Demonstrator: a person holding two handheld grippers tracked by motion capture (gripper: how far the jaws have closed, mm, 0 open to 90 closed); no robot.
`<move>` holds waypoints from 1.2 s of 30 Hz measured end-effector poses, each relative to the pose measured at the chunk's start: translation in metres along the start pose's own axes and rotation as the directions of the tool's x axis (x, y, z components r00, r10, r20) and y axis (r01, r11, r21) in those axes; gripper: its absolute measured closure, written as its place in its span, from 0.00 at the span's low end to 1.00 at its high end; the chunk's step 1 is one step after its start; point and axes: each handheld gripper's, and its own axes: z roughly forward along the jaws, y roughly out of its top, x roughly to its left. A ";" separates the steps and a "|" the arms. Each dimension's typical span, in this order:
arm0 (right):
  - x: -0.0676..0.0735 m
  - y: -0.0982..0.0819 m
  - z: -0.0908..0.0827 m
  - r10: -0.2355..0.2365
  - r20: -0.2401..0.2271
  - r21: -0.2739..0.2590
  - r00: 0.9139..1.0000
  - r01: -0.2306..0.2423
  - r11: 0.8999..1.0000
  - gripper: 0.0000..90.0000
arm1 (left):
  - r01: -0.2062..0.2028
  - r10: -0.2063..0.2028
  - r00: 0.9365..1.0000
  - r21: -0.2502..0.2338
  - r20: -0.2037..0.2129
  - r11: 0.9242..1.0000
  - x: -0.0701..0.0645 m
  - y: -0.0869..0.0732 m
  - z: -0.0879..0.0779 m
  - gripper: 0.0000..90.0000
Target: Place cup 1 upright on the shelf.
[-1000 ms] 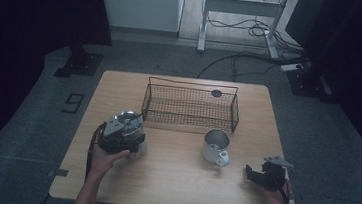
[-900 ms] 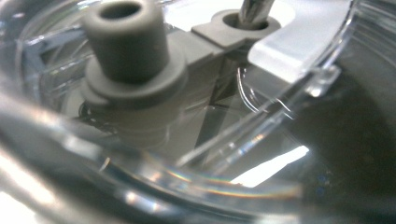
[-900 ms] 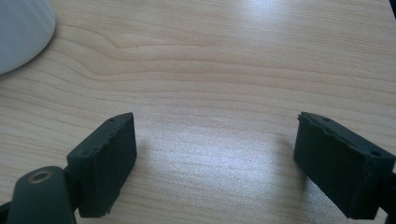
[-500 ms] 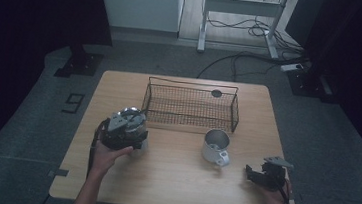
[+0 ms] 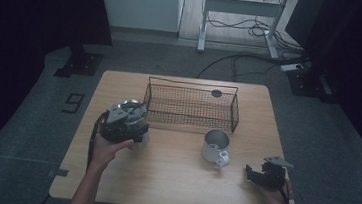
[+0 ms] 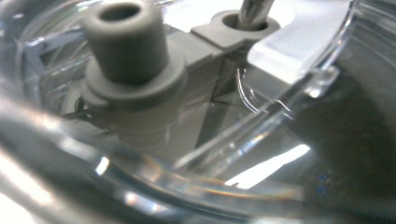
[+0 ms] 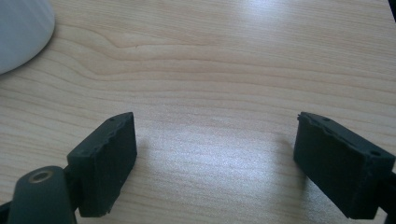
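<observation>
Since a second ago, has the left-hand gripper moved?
Yes. The left gripper, with a clear container at its jaws, has shifted up the high view, toward the wire basket.

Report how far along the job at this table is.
Done: nothing lies in the wire basket yet. In hand: the left gripper holds a clear lidded container beside the basket. Left: the metal mug stands on the table; the right gripper rests open nearby.
</observation>
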 end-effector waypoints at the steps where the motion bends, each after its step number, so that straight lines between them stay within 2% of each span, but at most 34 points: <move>1: 0.000 0.000 0.000 0.001 0.000 0.000 1.000 -0.001 1.000 0.15 | 0.000 0.000 1.000 0.000 -0.001 1.000 0.000 0.000 0.000 0.04; 8: 0.000 0.000 0.000 0.003 0.005 0.000 1.000 -0.003 1.000 0.15 | 0.014 -0.014 1.000 -0.006 0.005 1.000 0.003 0.004 0.001 0.04; 22: 0.000 0.000 0.000 0.004 0.006 0.000 1.000 -0.004 1.000 0.15 | 0.006 -0.006 1.000 0.004 -0.007 1.000 0.004 0.008 0.008 0.04; 36: 0.000 0.000 0.000 0.004 0.007 0.000 1.000 -0.004 1.000 0.15 | 0.018 -0.019 1.000 0.012 0.002 1.000 0.004 0.016 0.014 0.04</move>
